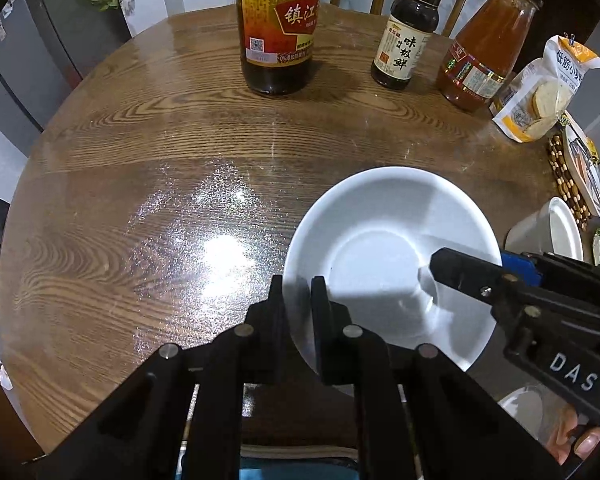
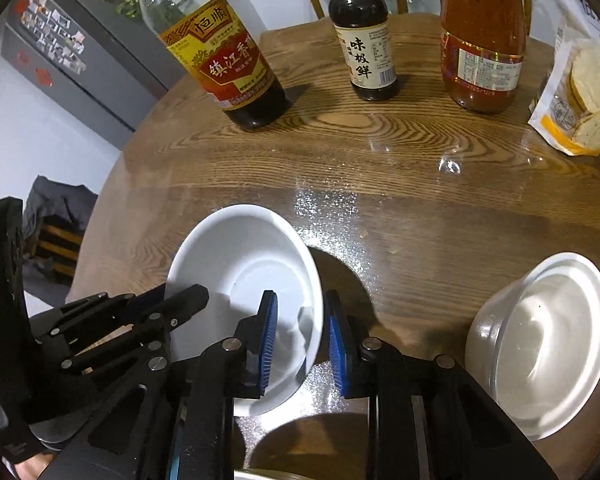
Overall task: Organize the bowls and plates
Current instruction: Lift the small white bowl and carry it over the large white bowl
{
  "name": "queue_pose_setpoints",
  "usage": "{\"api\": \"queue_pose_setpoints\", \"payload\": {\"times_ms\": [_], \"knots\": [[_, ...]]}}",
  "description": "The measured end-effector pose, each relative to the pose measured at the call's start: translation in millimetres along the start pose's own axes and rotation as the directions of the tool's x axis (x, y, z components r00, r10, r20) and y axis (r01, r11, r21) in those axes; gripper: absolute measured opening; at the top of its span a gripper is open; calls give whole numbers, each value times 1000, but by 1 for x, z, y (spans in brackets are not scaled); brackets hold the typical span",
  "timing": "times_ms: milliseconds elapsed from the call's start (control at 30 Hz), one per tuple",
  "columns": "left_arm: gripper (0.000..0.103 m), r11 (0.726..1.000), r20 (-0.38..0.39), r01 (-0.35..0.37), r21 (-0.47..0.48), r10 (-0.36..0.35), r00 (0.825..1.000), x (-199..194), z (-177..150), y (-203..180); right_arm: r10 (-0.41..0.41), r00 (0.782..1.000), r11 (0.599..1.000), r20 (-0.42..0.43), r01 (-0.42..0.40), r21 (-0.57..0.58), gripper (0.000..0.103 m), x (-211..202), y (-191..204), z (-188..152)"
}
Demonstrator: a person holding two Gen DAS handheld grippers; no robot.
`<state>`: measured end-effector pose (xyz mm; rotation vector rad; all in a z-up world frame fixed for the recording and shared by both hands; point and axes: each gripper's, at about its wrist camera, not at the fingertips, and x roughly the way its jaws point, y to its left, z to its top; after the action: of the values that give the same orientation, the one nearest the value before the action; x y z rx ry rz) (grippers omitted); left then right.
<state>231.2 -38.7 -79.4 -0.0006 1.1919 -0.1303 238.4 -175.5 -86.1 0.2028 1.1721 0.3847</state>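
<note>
I have both sets of jaws on the white bowl (image 1: 384, 248), which sits on the wooden counter (image 1: 148, 168) toward its near edge. My left gripper (image 1: 296, 292) is clenched on the bowl's near-left rim, one finger outside, one inside. My right gripper (image 2: 300, 320) straddles the opposite rim with its blue pads (image 2: 269, 320), the wall between them; I cannot tell whether the pads actually press on it.

Only the right wrist view shows the second white bowl (image 2: 548, 344) fully, tilted on its side, well apart to the right; the left view catches just a slice of it by the edge.

Across the counter stand a vinegar bottle (image 1: 278, 28), a dark sauce bottle (image 1: 406, 36), a red sauce bottle (image 1: 486, 48) and a cracker bag (image 1: 548, 92), all clear of the bowl.
</note>
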Motion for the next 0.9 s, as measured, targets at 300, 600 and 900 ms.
{"api": "queue_pose_setpoints", "payload": {"times_ms": [300,600,900], "knots": [[12,1000,100,-15,28,12,995,-33,-13,-12,9,997,1000,82,-9,2,22,-36,5,-10],[12,997,214,-42,58,28,976,-79,-39,-27,34,985,999,167,-32,-13,22,-76,14,-42],[12,993,273,-54,109,22,962,-105,-71,-46,39,980,999,195,-42,9,22,-97,11,-86]]}}
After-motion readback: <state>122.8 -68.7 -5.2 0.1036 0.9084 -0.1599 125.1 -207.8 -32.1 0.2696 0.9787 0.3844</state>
